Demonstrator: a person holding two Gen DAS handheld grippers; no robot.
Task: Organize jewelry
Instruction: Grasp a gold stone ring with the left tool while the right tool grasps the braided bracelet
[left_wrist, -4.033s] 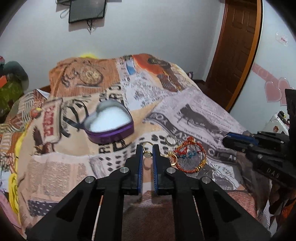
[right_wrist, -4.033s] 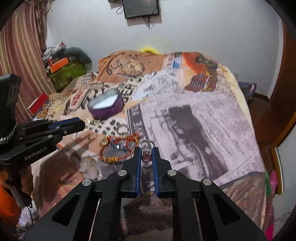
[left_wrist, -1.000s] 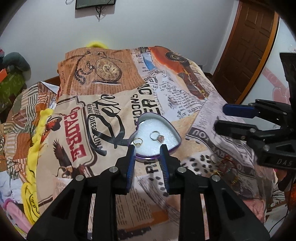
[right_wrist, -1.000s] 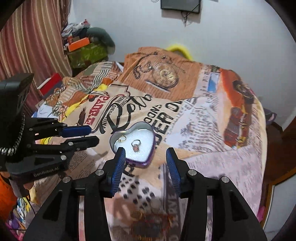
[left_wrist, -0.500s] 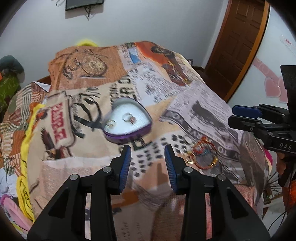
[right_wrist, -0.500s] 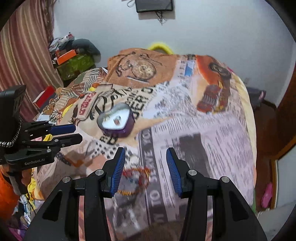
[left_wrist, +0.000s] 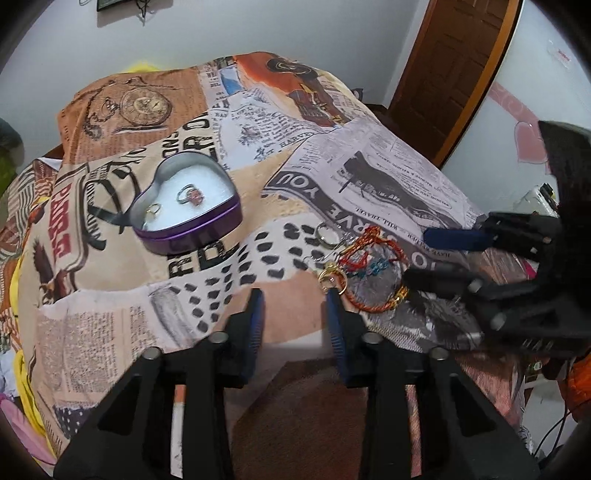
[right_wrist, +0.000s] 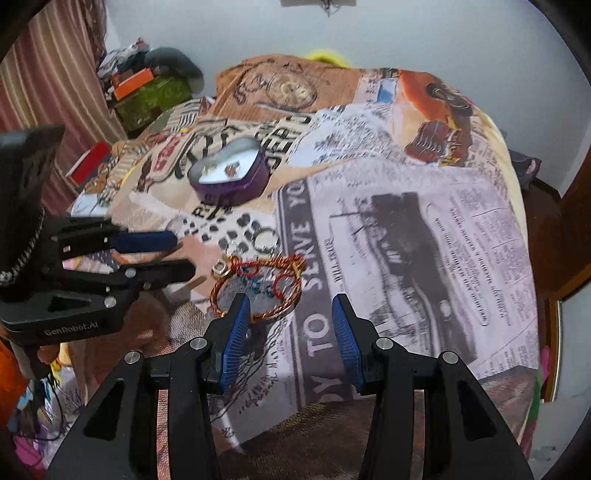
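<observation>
From my left wrist, my left fingers have just been narrowing, part open with nothing between them; the gold ring lies on the bed just ahead, the heart tin beyond, two rings in it. I should centre on the ring before pinching

From my right wrist, my right fingers stand apart, empty, over the beaded bangle

Two rings lie in open purple heart tin
</observation>
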